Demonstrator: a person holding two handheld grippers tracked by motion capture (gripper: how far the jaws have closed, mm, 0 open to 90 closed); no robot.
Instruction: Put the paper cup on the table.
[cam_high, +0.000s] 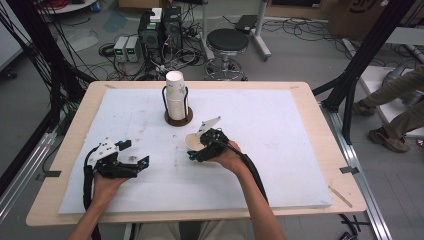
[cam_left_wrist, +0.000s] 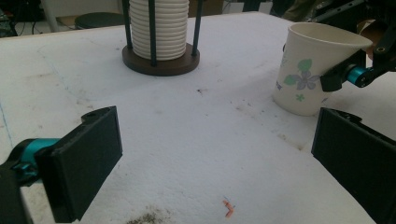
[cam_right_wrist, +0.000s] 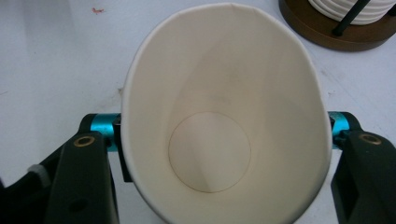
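A single paper cup (cam_high: 193, 141) with a flower print (cam_left_wrist: 310, 70) stands on the white mat, slightly tilted. My right gripper (cam_high: 196, 148) is shut on it, and its jaws squeeze the rim into an oval (cam_right_wrist: 224, 116). The cup is empty inside. A stack of white paper cups (cam_high: 175, 95) stands in a black-rod holder on a round wooden base (cam_left_wrist: 161, 65), just behind the held cup. My left gripper (cam_high: 135, 153) rests at the front left of the mat, open, with nothing between its wide-apart jaws (cam_left_wrist: 219, 140).
The white mat (cam_high: 280, 150) covers most of the wooden table (cam_high: 320, 120). Small dirt specks and a red scrap (cam_left_wrist: 228, 208) lie on the mat near my left gripper. Behind the table are a stool (cam_high: 227, 42), computers and cables; a person's legs (cam_high: 395, 107) are at the right.
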